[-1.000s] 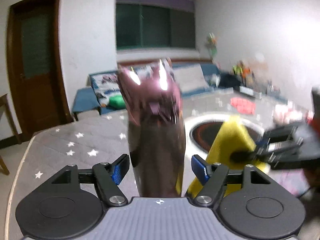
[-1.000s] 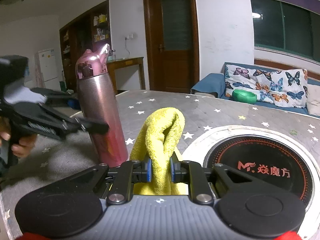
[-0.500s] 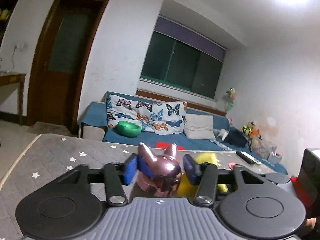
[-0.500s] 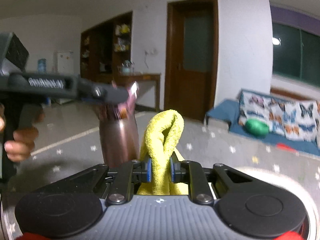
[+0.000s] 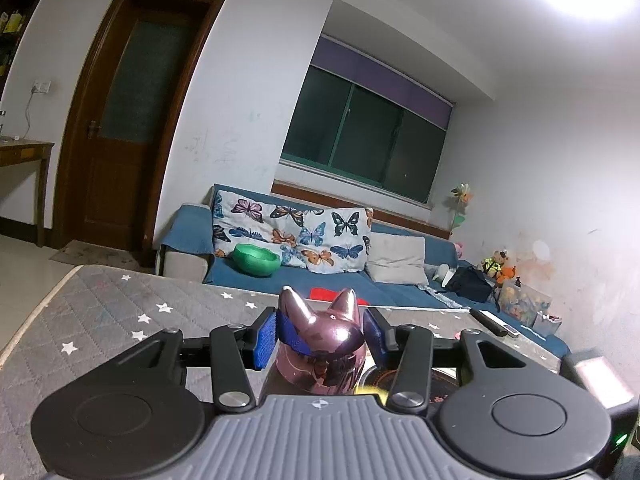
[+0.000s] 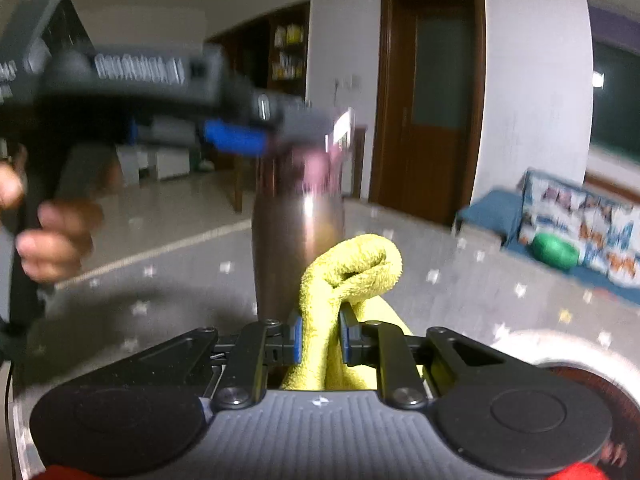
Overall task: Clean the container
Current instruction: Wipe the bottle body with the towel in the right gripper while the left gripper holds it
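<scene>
Since a second ago the left gripper [image 5: 320, 334] has gone from standing spread around the bottle's middle to pinching it high up, and the right gripper [image 6: 319, 334] has carried its cloth closer to the bottle's side.

A person stands at a grey, star-patterned table [image 5: 120, 312], a hand-held gripper in each hand. The left gripper's blue pads [image 5: 266, 336] press on either side of the shiny pink cap of a metal bottle [image 5: 322, 344], just under its two pointed ears. In the right-hand view that gripper reaches in from the left at cap height, the person's hand [image 6: 52, 236] wrapped round its handle. The bottle stands upright, its long axis vertical; whether its base rests on the table or hangs just above it cannot be told, since the right gripper hides the bottom.

The right gripper's fingers are pressed together on a folded yellow cloth [image 6: 352, 268], whose rounded top pokes up above them. The cloth sits low, just in front of and a little right of the bottle's steel body [image 6: 298, 240], very near it; the blur leaves contact uncertain.

So the bare wall of the bottle rises above the cloth, up toward the held cap. The right hand is the one placed to wipe, probably with strokes running up and down the body while the left steadies the top. A round dark cooktop [image 6: 592, 384] is set into the table at lower right.
</scene>
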Tool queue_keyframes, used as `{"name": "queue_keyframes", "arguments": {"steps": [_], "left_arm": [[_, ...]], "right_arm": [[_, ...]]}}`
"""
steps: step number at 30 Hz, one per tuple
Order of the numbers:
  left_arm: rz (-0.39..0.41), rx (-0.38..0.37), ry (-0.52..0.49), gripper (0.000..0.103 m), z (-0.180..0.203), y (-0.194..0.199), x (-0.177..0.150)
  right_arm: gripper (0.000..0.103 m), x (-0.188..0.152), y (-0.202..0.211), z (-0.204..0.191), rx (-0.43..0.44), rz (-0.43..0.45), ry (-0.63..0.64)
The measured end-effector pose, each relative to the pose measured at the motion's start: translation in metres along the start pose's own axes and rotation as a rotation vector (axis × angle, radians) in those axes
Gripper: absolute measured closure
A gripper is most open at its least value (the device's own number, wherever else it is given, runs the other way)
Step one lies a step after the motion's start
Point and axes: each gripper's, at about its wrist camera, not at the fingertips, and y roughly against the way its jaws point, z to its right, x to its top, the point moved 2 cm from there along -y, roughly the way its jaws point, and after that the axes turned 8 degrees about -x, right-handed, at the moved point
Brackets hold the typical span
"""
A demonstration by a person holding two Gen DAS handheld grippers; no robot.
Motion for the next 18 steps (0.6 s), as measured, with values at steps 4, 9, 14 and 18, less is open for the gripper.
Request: {"name": "queue_keyframes", "arguments": {"steps": [4, 9, 14, 18], "left_arm": [[0.002, 0.003, -0.009, 0.053, 0.001, 0.001, -0.002], [-0.005, -0.003, -0.015, 0.053, 0.0, 0.0, -0.002], [-0.006, -0.011, -0.016, 0.053, 0.0, 0.002, -0.002], [-0.008, -0.019, -0.018, 0.053, -0.001, 0.004, -0.002]], "right_arm": [[0.087, -0.014, -0.016, -0.003, 0.013, -0.088, -0.022], [0.087, -0.012, -0.008, 0.002, 0.031, -0.09, -0.043], [0.087, 0.021, 0.012, 0.015, 0.048, 0.011, -0.073], [0.087, 0.048, 0.029, 0.018, 0.056, 0.11, -0.034]]}}
